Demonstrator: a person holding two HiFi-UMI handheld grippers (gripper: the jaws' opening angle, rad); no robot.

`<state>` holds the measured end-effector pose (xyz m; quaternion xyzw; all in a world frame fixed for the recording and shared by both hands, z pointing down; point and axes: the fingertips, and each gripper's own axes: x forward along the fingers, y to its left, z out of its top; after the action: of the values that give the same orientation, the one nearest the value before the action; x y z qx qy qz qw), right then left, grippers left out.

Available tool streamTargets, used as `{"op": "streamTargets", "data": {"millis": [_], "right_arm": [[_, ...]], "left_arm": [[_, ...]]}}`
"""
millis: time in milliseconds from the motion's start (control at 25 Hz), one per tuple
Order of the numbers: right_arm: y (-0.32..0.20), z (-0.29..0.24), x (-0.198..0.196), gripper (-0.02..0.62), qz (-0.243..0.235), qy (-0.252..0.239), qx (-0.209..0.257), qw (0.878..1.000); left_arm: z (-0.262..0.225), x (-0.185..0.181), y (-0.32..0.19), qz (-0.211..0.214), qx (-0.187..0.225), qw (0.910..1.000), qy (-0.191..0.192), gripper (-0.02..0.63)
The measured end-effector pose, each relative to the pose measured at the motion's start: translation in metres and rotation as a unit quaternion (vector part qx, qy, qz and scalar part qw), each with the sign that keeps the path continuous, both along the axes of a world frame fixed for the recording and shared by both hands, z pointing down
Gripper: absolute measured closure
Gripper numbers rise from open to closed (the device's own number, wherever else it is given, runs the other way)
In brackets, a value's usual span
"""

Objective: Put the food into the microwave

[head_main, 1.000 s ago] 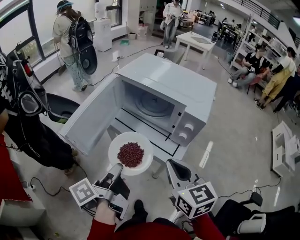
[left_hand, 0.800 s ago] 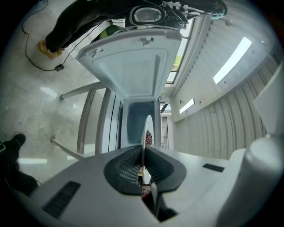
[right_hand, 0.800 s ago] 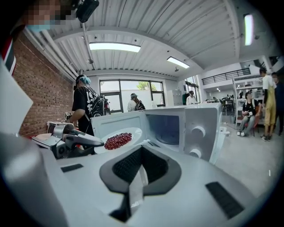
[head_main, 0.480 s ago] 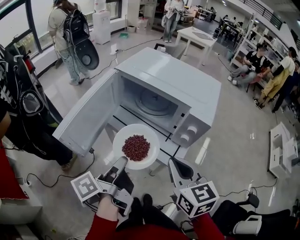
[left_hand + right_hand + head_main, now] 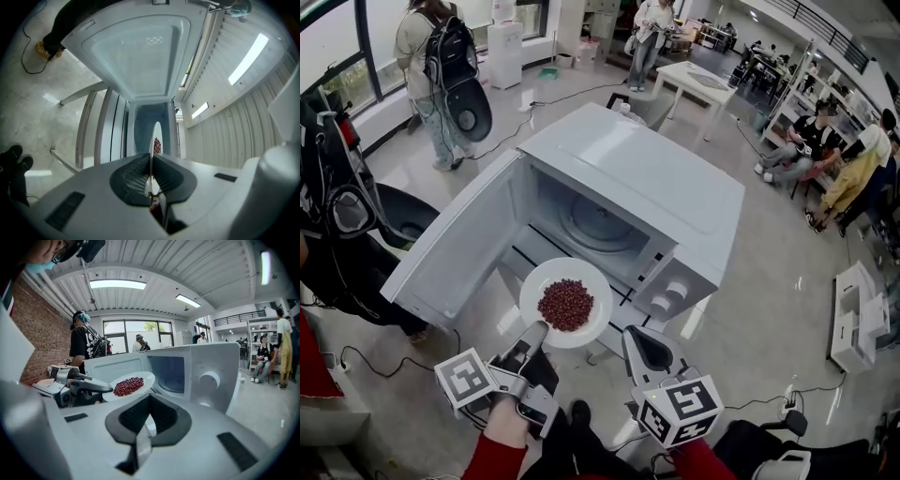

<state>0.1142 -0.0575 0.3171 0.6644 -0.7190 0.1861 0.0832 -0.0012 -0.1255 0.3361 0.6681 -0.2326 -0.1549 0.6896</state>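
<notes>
While the left gripper (image 5: 531,336) pinches the near rim of the white plate (image 5: 546,281) of red beans (image 5: 565,305) just before the open microwave (image 5: 675,197), the right gripper (image 5: 642,352) hangs closed, empty. Carry-in step; next likely needs level insertion onto the turntable (image 5: 598,223).

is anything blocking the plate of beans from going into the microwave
Nothing visible. The door is swung wide to the left, the microwave shows only its turntable inside, and the plate in the left gripper is in front of the opening. The right gripper is low and off to the side.
</notes>
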Motion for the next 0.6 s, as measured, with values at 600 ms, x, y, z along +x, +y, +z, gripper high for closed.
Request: {"op": "streamTargets", "data": {"millis": [600], "right_arm": [[-0.015, 0.06, 0.006, 0.581, -0.01, 0.008, -0.042, 0.999]], "left_arm": [[0.055, 0.04, -0.039, 0.01, 0.014, 0.9998, 0.012, 0.588]]}}
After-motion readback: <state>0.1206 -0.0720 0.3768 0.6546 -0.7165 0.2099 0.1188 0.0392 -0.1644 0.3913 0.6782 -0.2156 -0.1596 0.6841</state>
